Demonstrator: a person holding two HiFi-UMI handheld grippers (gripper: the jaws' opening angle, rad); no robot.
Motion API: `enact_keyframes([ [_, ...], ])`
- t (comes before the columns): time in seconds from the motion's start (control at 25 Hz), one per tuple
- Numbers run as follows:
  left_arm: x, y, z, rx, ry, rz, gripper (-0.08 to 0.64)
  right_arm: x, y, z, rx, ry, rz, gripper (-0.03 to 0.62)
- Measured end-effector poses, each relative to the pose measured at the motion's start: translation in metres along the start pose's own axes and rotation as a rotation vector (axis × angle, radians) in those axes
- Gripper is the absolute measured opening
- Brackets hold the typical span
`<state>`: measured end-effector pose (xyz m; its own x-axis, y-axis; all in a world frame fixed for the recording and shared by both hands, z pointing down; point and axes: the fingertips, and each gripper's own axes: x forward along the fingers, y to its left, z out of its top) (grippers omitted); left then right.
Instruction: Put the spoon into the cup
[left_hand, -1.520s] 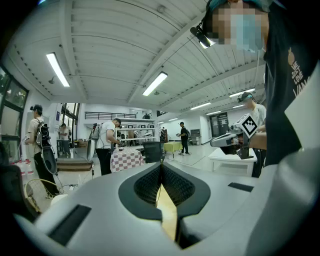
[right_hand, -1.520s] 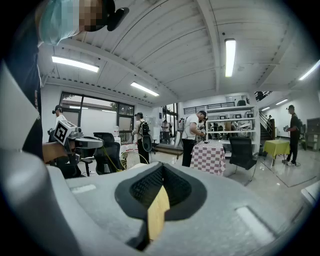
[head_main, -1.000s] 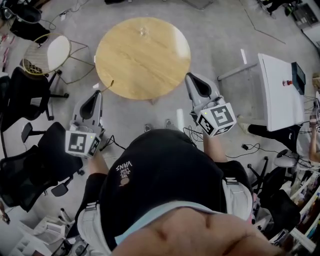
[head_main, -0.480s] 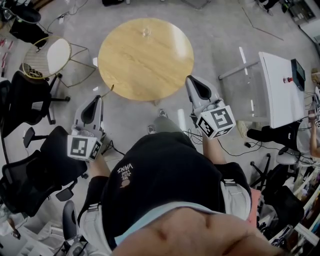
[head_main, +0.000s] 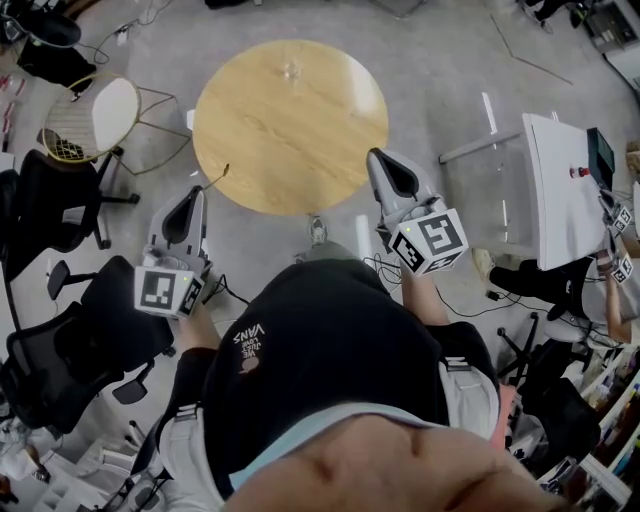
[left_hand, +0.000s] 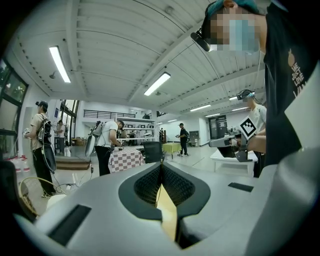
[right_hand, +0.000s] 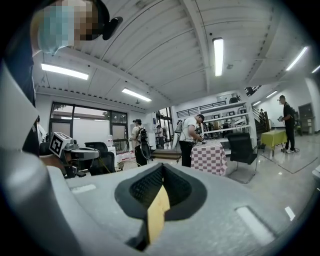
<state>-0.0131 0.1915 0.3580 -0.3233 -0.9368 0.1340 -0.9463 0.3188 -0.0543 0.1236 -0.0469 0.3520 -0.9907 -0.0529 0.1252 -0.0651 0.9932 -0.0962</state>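
Observation:
A round wooden table (head_main: 290, 130) stands on the grey floor ahead of me. A small clear cup (head_main: 290, 68) sits near its far edge. At its near left edge lies a thin dark object (head_main: 216, 177); I cannot tell if it is the spoon. My left gripper (head_main: 190, 198) hangs short of the table on the left, jaws shut and empty. My right gripper (head_main: 384, 162) is held by the table's near right edge, also shut and empty. The left gripper (left_hand: 161, 167) and right gripper (right_hand: 162, 172) both point out across the room in their own views.
Black office chairs (head_main: 60, 330) crowd the left, with a white wire-frame chair (head_main: 95, 110) beside the table. A white desk (head_main: 560, 190) stands at the right, cables (head_main: 490, 295) on the floor before it. Other people work at tables (right_hand: 215, 150) across the room.
The table has shifted slightly in the head view, and a foot shows below its near edge. Both grippers keep about the same places, still shut.

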Motion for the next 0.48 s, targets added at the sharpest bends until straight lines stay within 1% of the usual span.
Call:
enact_keyframes([
  [0.32,0.058,0.007,0.008,0.032,0.007,-0.008,0.011,0.027,-0.045,-0.001,0.026,-0.008,0.01,-0.003],
  [0.48,0.087,0.008,0.014,0.027,0.026,-0.007,0.011,0.04,-0.067,0.0,0.042,-0.008,0.018,-0.003],
])
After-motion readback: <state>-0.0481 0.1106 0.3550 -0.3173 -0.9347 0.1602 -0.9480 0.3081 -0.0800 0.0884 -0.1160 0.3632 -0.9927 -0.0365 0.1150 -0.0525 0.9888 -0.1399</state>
